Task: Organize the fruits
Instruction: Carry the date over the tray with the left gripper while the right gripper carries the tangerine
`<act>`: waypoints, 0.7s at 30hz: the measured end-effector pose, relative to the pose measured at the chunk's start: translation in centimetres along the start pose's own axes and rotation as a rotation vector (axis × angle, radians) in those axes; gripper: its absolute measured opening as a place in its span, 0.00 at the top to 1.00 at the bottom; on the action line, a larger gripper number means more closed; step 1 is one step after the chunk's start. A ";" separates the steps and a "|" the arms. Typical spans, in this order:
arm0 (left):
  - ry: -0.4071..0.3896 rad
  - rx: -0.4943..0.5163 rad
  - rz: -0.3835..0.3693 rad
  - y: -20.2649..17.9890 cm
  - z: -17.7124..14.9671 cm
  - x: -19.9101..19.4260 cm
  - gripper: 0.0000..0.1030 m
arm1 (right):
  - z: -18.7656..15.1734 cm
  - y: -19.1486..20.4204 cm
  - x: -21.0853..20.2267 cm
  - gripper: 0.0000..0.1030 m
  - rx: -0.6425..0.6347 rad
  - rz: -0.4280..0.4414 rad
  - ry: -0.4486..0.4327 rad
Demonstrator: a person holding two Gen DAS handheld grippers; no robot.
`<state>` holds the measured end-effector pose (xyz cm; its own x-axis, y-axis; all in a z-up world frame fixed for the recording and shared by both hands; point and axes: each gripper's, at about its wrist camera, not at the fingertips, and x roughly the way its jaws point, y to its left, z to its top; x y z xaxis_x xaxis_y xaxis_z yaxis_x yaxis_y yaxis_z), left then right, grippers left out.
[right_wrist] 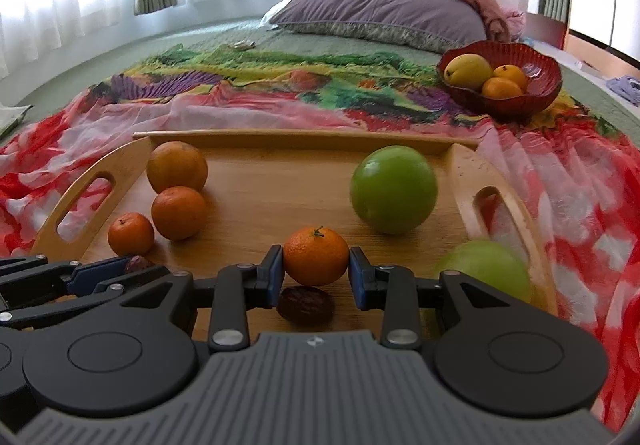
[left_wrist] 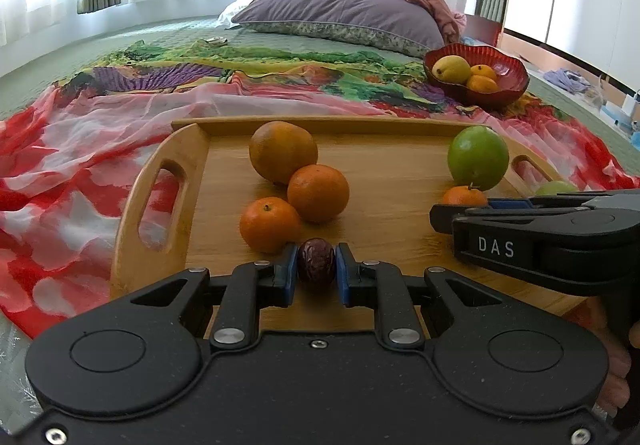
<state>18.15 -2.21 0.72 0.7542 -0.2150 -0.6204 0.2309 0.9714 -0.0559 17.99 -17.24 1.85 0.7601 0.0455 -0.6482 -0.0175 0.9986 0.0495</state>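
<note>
A wooden tray point(left_wrist: 384, 181) point(right_wrist: 280, 181) lies on the bed. My left gripper point(left_wrist: 317, 265) is shut on a dark red date point(left_wrist: 316, 263) low over the tray's near part. My right gripper point(right_wrist: 316, 263) is shut on a small tangerine point(right_wrist: 316, 256), which also shows in the left wrist view point(left_wrist: 464, 196). A second date point(right_wrist: 306, 305) lies on the tray under the tangerine. Three oranges point(left_wrist: 316, 193) point(right_wrist: 178, 212) sit together at the tray's left. Two green apples point(right_wrist: 394, 189) point(right_wrist: 486, 269) sit at its right. A red bowl point(left_wrist: 478, 75) point(right_wrist: 502, 75) beyond the tray holds a yellow fruit and two tangerines.
The tray rests on a colourful scarf point(left_wrist: 80, 149) point(right_wrist: 280, 101) spread over a green bedcover. A purple pillow point(left_wrist: 340, 5) point(right_wrist: 380, 9) and a pink quilt lie at the bed's far end. White curtains hang behind. The bed's right edge lies past the bowl.
</note>
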 end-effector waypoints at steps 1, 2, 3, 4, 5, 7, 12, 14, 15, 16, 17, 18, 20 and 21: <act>-0.001 0.002 0.002 0.1 0.0 0.0 0.82 | 0.0 0.0 0.1 0.62 -0.002 0.001 0.003; -0.002 0.004 0.005 0.1 0.0 0.0 0.82 | -0.1 0.0 0.1 0.62 -0.005 0.001 0.007; -0.002 0.005 0.006 0.1 0.0 0.1 0.82 | -0.1 0.0 0.2 0.62 -0.005 0.004 0.011; -0.003 0.004 0.006 0.1 0.0 0.1 0.82 | -0.1 0.0 0.2 0.62 -0.003 0.008 0.017; -0.003 0.005 0.006 0.1 0.0 0.1 0.82 | -0.2 0.0 0.4 0.62 0.003 0.013 0.024; -0.003 0.006 0.007 0.1 0.0 0.1 0.82 | -0.2 -0.1 0.4 0.62 0.003 0.011 0.024; -0.002 0.004 0.006 0.1 0.0 0.1 0.82 | -0.2 0.0 0.4 0.62 -0.001 0.008 0.024; -0.002 0.006 0.007 0.1 0.0 0.1 0.82 | -0.3 0.0 0.4 0.62 -0.003 0.007 0.024; -0.002 0.007 0.007 0.1 0.0 0.1 0.82 | -0.3 0.0 0.4 0.62 -0.004 0.007 0.023; -0.002 0.005 0.007 0.1 0.0 0.1 0.82 | -0.3 0.0 0.4 0.62 -0.005 0.006 0.023; -0.002 0.005 0.007 0.1 0.0 0.1 0.82 | -0.3 0.1 0.4 0.62 -0.005 0.005 0.023; -0.001 0.005 0.007 0.1 0.0 0.1 0.81 | -0.3 0.1 0.4 0.62 -0.005 0.005 0.023; -0.001 0.006 0.007 0.1 0.0 0.1 0.81 | -0.3 0.1 0.4 0.62 -0.006 0.006 0.023; -0.001 0.005 0.007 0.1 0.0 0.1 0.81 | -0.3 0.1 0.4 0.62 -0.006 0.006 0.024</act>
<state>18.23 -2.13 0.63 0.7560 -0.2087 -0.6204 0.2293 0.9722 -0.0476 18.13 -17.15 1.34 0.7443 0.0517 -0.6658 -0.0260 0.9985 0.0484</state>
